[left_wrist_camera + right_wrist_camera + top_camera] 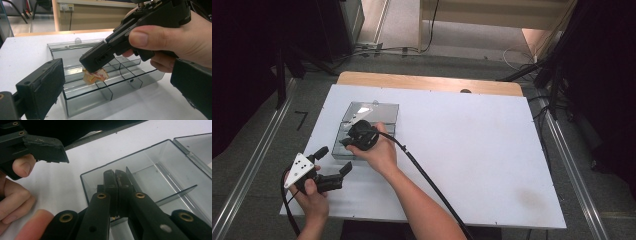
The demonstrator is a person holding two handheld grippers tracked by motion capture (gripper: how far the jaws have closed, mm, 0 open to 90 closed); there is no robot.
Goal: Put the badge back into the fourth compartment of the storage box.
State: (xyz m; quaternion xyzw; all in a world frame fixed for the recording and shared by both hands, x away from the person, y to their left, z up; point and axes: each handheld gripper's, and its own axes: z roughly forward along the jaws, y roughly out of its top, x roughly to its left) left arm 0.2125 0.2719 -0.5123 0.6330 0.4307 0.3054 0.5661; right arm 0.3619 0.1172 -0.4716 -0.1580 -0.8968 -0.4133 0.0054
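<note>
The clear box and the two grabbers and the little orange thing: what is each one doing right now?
clear compartment box: lid open, lying back on the table.
small orange piece: pinched, hanging over a compartment of the box.
right gripper: shut on the small orange piece, tilted down into the box.
left gripper: open, holding nothing, beside the box.

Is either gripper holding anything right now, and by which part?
The right gripper pinches a small orange-pink piece by its top edge, over the clear divided box. The left gripper is open and holds nothing.
</note>
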